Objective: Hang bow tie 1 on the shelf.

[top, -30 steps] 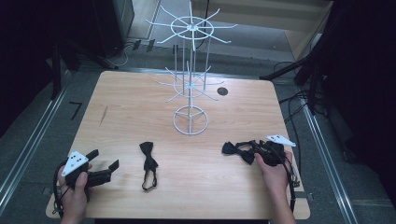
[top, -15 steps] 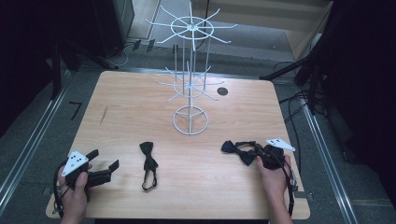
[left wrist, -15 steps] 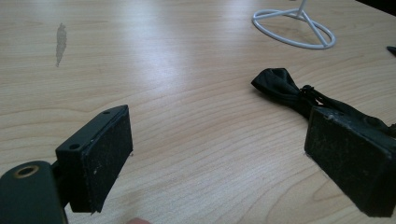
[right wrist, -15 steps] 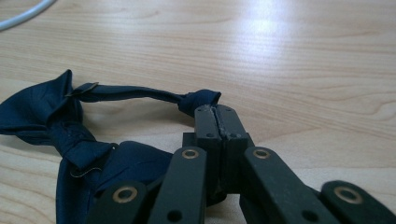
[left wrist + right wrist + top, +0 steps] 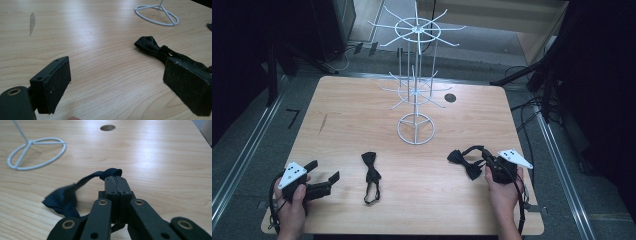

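Bow ties are what we are handling here, and we count two of them, plus one wire rack, one table and two grippers. Starting with the biggest, the wooden table [image 5: 362, 115] carries everything; it has a small round hole [image 5: 450, 98] near its far edge. Next, the white wire rack [image 5: 416, 90] stands on its ring base at the middle of the tabletop, toward the far edge, with hook arms spreading out at two levels. Our left gripper [image 5: 323, 176] rests by the near left corner with its jaws wide apart and nothing between them, and the second bow tie [image 5: 371, 175] lies flat just to its right, near the middle of the near edge. Our right gripper [image 5: 486, 159] sits toward the near right corner with its jaws pressed together on the strap of the first bow tie [image 5: 62, 200], whose bow hangs loose to one side, low over the wood. We judge the main risk to be the hold itself: the pads pinch only a thin strap close to its loop, so a quick swing toward the rack could let the fabric slip out. The dangling bow could also snag on a lower hook arm, and the light rack might tip or slide if we tug against it. The strap loop may twist shut, making it hard to thread over a hook.
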Tool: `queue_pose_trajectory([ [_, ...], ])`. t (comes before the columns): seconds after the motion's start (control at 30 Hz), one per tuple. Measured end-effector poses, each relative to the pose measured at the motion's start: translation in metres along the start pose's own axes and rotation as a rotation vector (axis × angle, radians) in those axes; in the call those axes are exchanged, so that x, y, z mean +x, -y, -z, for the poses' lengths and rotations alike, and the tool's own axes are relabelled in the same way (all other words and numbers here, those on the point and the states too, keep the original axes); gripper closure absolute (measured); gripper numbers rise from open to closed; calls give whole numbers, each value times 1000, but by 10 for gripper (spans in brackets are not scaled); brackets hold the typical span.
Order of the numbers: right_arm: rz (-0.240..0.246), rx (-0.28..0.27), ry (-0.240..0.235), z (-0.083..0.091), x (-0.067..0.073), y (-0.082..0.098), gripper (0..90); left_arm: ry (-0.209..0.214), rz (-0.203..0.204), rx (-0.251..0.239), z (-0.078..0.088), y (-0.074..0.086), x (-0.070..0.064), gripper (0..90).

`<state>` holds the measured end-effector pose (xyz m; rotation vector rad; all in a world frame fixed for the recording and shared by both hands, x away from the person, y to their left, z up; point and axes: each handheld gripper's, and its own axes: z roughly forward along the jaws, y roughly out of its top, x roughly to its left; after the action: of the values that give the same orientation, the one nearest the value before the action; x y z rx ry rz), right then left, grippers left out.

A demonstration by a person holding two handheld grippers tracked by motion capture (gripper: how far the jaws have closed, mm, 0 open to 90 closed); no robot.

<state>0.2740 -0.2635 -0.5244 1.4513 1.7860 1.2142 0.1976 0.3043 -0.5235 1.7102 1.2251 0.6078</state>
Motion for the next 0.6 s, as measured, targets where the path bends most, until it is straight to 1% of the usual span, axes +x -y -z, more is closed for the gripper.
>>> queue_pose_trajectory([
  [0.13, -3, -19, -18, 3, 4, -4, 900, 0, 0, 0, 0, 0, 0, 85],
  [0.27, 14, -34, -44, 6, 12, -9, 900, 0, 2, -3, 0, 0, 0, 85],
  [0.37, 26, -44, -53, 6, 16, -12, 900, 0, 2, -3, 0, 0, 0, 85],
  [0.6, 31, -65, -65, 8, 26, -16, 900, 0, 3, -4, 0, 0, 0, 85],
])
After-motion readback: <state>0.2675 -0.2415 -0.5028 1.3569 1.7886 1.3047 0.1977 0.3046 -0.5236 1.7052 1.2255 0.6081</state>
